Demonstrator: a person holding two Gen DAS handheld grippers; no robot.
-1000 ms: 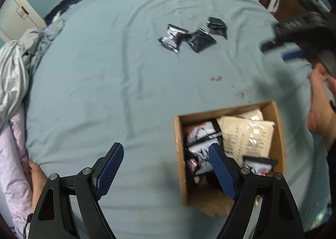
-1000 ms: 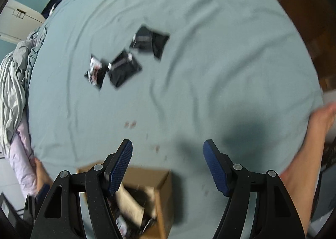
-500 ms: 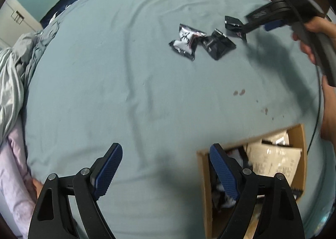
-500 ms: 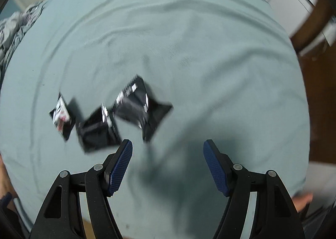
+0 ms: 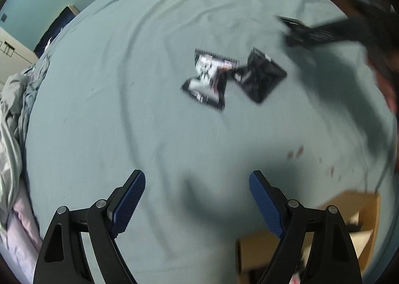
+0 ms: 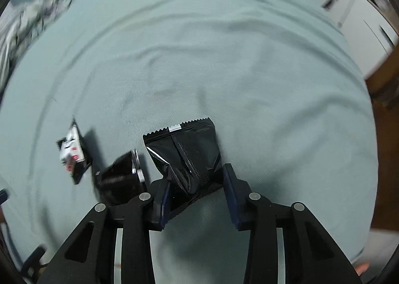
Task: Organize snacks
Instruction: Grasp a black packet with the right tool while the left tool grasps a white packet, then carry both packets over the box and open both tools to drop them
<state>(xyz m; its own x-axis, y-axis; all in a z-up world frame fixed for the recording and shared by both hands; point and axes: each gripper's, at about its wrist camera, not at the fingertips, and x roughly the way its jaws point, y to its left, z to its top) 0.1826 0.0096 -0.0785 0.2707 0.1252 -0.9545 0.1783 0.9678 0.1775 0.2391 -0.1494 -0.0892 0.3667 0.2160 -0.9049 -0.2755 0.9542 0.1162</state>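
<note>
the right gripper (image 6: 195, 181), above the sheet a moment ago, now straddles the black snack packet (image 6: 185, 156), jaws narrowed; left gripper (image 5: 197, 188) hangs wide, empty; pickup looks imminent.

Plain black packet (image 6: 189, 156): lying flat on the bed sheet, serrated top edge pointing away, seam side up, lower part sitting between the right gripper's blue fingers (image 6: 162, 196), left one touching it.
Second black packet (image 6: 122, 179): lying just left of the first, blurred.
Black-and-white printed packet (image 6: 72, 151): lying furthest left, corner nearly touching the second.
Cardboard box (image 5: 359, 211): sitting open on the bed, well apart from the packets, contents mostly hidden.
</note>
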